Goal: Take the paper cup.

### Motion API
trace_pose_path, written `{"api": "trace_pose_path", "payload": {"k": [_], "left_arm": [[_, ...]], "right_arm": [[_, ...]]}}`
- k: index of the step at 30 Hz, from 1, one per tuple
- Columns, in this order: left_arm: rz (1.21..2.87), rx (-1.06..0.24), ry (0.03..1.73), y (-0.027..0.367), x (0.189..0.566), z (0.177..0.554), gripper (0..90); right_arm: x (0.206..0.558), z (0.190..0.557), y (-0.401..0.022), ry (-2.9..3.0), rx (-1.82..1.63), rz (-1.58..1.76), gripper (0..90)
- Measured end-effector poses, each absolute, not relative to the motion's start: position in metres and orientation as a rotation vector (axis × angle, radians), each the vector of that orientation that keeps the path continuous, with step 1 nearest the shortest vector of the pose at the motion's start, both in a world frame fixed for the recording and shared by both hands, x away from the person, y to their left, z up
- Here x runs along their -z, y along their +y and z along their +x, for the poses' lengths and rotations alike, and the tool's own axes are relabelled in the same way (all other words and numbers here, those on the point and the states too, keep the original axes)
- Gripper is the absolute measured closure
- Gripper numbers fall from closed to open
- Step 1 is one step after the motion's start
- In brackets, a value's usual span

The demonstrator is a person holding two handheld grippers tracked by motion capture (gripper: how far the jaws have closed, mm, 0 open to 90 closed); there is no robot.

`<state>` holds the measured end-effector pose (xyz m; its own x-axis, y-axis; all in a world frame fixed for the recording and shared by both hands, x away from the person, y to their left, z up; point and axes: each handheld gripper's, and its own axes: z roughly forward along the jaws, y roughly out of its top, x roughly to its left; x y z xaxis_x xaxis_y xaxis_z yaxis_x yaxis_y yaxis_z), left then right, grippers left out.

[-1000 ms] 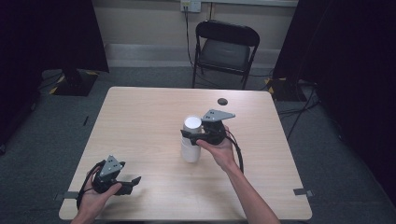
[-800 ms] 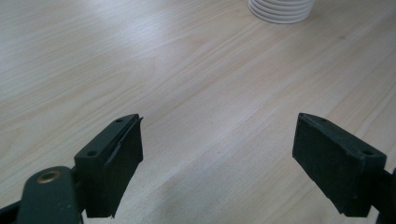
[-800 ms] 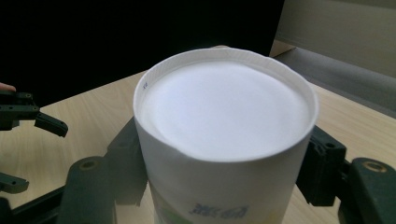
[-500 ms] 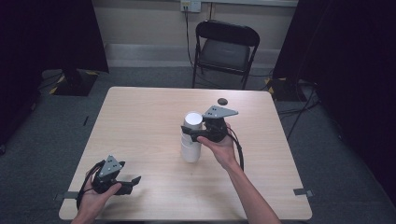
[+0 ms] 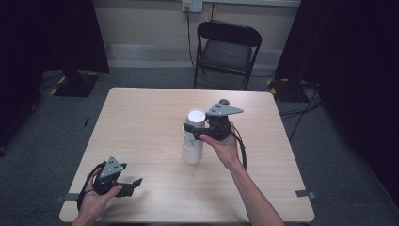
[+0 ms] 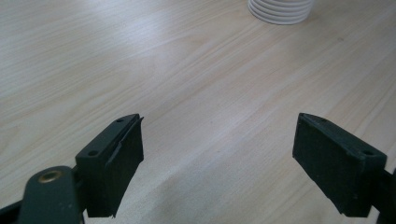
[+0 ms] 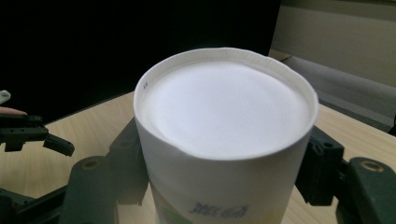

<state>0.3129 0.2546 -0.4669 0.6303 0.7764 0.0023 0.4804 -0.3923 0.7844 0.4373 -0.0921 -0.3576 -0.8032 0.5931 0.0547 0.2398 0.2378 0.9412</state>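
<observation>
My right tool has just been closing and now grasps the top paper cup of the white stack mid-frame on the tabletop; my left tool rests released, lower left.

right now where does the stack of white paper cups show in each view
high view: stack of upside-down white paper cups stands mid-table, at the right gripper.
left gripper view: its ribbed rims at the top edge, right of centre, far beyond the open fingers.
right gripper view: the top cup centre, close up, between the fingers.
shared landmark: the light wooden table.
</observation>
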Motion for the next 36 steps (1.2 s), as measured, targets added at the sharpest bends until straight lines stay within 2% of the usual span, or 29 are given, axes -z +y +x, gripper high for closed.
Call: {"api": "trace_pose_path", "payload": {"k": [21,36], "left_arm": [[2.06,-0.468,0.981,0.253,0.467,0.314,15.7],[2.037,-0.424,0.978,0.253,0.466,0.313,15.9]], "right_arm": [[0.336,0.433,-0.098,2.117,-1.621,0.767,33.5],[0.318,0.427,-0.119,2.052,-1.64,0.792,33.9]]}}
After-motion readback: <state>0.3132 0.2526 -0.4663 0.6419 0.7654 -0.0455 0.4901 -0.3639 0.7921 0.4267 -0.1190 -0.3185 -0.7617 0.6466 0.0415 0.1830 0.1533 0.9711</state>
